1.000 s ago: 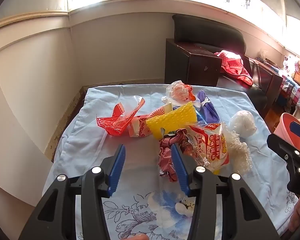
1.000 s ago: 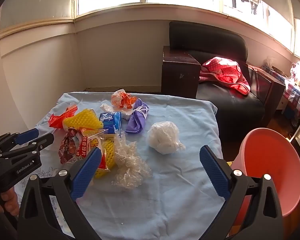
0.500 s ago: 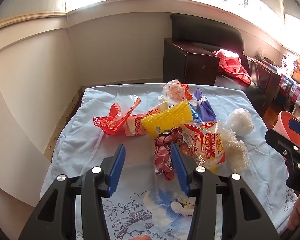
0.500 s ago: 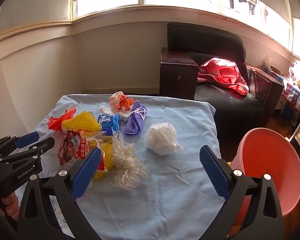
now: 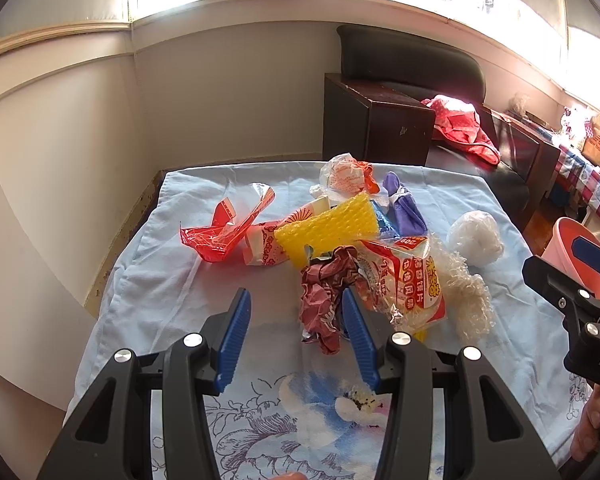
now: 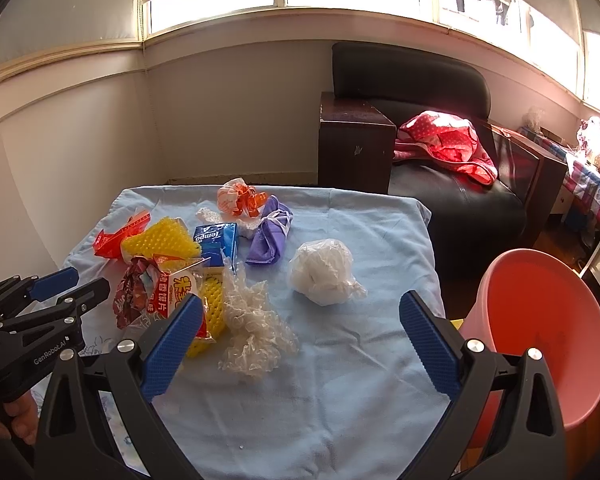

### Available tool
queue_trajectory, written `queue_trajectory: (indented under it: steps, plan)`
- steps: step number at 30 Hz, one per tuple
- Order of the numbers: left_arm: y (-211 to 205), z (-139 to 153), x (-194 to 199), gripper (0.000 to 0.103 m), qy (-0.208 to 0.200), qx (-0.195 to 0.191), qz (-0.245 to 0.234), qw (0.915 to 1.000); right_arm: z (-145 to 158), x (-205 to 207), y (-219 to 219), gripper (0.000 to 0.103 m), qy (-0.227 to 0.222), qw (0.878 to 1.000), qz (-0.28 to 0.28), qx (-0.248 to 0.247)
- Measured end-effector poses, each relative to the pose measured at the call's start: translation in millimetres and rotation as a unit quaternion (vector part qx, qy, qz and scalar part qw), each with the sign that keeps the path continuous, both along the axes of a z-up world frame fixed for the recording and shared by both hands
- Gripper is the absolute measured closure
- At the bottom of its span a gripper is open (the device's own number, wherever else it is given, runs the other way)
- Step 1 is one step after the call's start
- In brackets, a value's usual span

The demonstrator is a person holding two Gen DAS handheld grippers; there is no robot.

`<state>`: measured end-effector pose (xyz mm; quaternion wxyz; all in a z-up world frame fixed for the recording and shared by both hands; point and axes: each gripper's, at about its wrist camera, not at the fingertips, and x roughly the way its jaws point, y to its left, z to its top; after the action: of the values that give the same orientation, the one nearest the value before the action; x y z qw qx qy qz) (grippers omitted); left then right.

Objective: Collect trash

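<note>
Your left tool (image 5: 296, 312) hangs with its blue pads spread, nothing between them; the crumpled dark-red foil wrapper (image 5: 326, 296) lies just inside its right pad, at about 1 o'clock. Your right tool (image 6: 300, 324) is spread wide too, empty, over bare cloth, with the crinkled clear plastic film (image 6: 252, 328) near its left pad at 11 o'clock.

The trash sits heaped on the table (image 6: 352, 380), which is draped in a pale blue cloth with a flower print at the near edge. Around the foil wrapper: a yellow bumpy foam sheet (image 5: 332, 228), a red-and-white printed snack bag (image 5: 408, 280), a torn red cellophane wrapper (image 5: 220, 232), a blue tissue packet (image 6: 216, 240), a purple cloth pouch (image 6: 272, 236) and a white wad of plastic (image 6: 324, 272). A pink plastic bucket (image 6: 540, 328) stands off the table's edge at your right tool's 2 o'clock.

Beyond the table are a beige wall, bright windows and a dark leather armchair (image 6: 412, 84). The bucket's base is cut off, and the snack bag's print is too small to read.
</note>
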<state>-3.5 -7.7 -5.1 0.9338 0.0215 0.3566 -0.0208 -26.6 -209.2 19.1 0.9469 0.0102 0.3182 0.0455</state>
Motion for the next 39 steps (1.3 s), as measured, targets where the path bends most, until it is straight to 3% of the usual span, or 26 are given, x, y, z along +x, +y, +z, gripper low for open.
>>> queue_trajectory:
  steps: [39]
  plan:
    - [2.5, -2.1, 1.8, 0.055, 0.002, -0.003, 0.004, 1.0000, 1.4, 4.2, -5.1, 0.004, 0.000, 1.000, -0.007, 0.010]
